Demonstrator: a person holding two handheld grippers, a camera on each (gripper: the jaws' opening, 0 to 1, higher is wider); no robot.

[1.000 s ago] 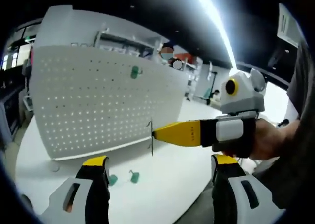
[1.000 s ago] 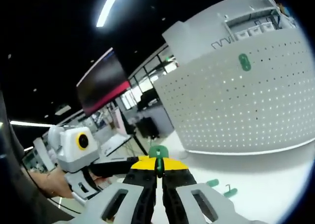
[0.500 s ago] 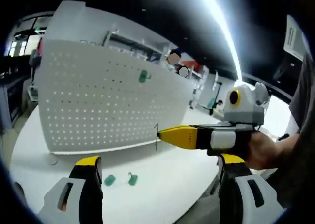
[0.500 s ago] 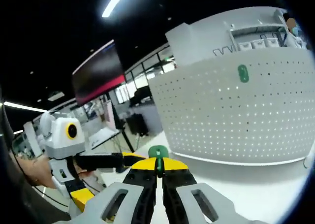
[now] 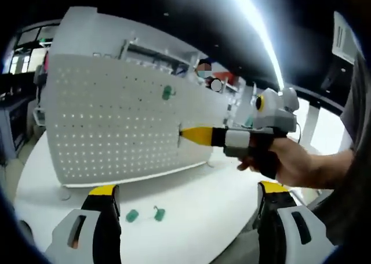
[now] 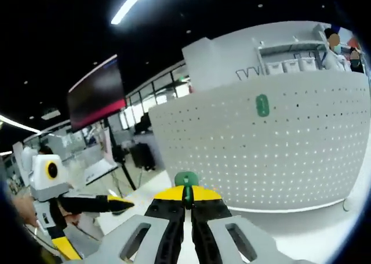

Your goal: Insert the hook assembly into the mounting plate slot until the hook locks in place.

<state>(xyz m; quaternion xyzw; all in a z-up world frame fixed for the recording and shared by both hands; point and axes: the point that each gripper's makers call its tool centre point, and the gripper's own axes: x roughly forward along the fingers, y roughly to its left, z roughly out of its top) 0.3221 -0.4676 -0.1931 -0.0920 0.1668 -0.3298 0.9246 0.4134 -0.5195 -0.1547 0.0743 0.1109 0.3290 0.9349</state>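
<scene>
Left gripper view: left gripper [image 5: 184, 229] fingers spread wide, nothing between them, yellow tips apart at 7 and 5 o'clock over the white worktop [image 5: 191, 200]. Right gripper [image 5: 194, 135] enters from 3 o'clock, held in a person's hand [image 5: 290, 162]; its yellow tip is pinched shut on a thin wire part, prob. the hook assembly, seen against the white pegboard [image 5: 116, 125]; whether it touches the board I cannot tell. One green hook base [image 5: 167, 92] already sits on the board at approx. 12 o'clock of the tip. Two loose green hooks [image 5: 145, 215] lie on the worktop just in front of the board's lower edge, near the left finger. Right gripper view: right gripper [image 6: 186, 201] fingers clamped together, gripping the green hook assembly [image 6: 186, 180], whose green head stands up just above the tips. Pegboard [image 6: 278, 154] ahead at 2 o'clock, apart from the held hook, w/ the mounted green base [image 6: 262, 105] high on it. Left gripper [image 6: 110, 203] shows at 9 o'clock.
</scene>
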